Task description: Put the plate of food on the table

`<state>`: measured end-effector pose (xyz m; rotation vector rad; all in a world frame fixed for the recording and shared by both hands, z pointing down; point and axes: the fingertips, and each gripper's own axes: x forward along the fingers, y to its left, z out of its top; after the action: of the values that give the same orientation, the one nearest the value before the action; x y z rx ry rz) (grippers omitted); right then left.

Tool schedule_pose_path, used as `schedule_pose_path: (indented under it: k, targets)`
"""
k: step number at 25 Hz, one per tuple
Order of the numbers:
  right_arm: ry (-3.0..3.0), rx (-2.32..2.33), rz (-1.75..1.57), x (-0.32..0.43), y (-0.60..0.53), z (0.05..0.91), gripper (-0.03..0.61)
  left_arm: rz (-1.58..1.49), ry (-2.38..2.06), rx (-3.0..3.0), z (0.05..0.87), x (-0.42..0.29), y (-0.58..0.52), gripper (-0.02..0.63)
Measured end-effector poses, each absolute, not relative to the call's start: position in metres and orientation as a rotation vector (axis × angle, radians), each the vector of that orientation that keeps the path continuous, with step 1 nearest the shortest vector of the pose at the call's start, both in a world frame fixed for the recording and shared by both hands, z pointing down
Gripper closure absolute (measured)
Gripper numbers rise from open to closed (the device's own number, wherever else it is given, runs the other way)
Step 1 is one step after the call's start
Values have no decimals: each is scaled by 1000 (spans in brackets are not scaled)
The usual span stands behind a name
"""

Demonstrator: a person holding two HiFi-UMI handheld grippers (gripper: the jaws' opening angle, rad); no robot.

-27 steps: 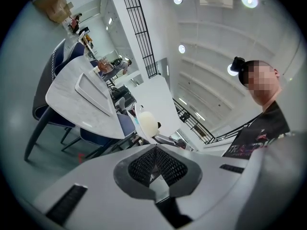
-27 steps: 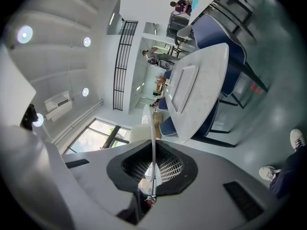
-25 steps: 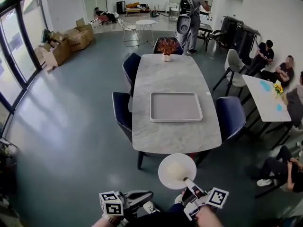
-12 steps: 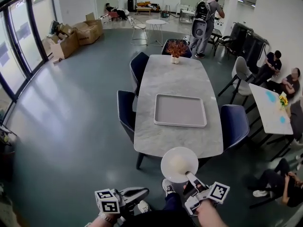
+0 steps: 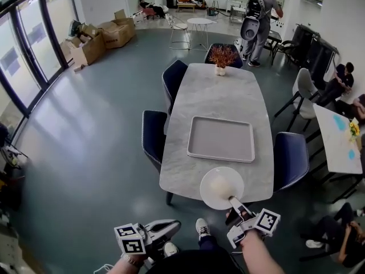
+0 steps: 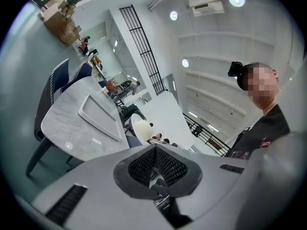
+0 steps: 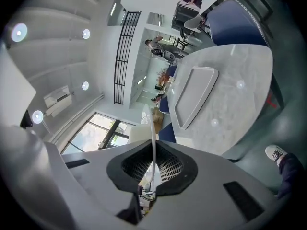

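A round white plate with a pale mound of food hangs level at the near edge of the grey marble table, partly over it. My right gripper is shut on the plate's near rim. In the right gripper view the rim runs edge-on between the pads, with my right gripper closed on it. My left gripper is low at the left, short of the table, shut with nothing in it. The left gripper view shows the plate past my left gripper.
A grey rectangular tray lies in the middle of the table and a vase of dried flowers stands at its far end. Dark blue chairs flank it. People sit beside a white table at the right.
Both grippers have moved forward toward the table. The plate, held by the right gripper, has gone from short of the table to over its near edge.
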<state>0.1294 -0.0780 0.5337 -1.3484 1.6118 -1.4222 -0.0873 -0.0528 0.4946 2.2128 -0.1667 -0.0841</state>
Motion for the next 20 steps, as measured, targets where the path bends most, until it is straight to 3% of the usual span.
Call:
schedule_pose_path:
  k: [20]
  targets:
    - [1567,-1475,-1519,251,-226,609,555,-156,-258,2171,491,7,-124,609]
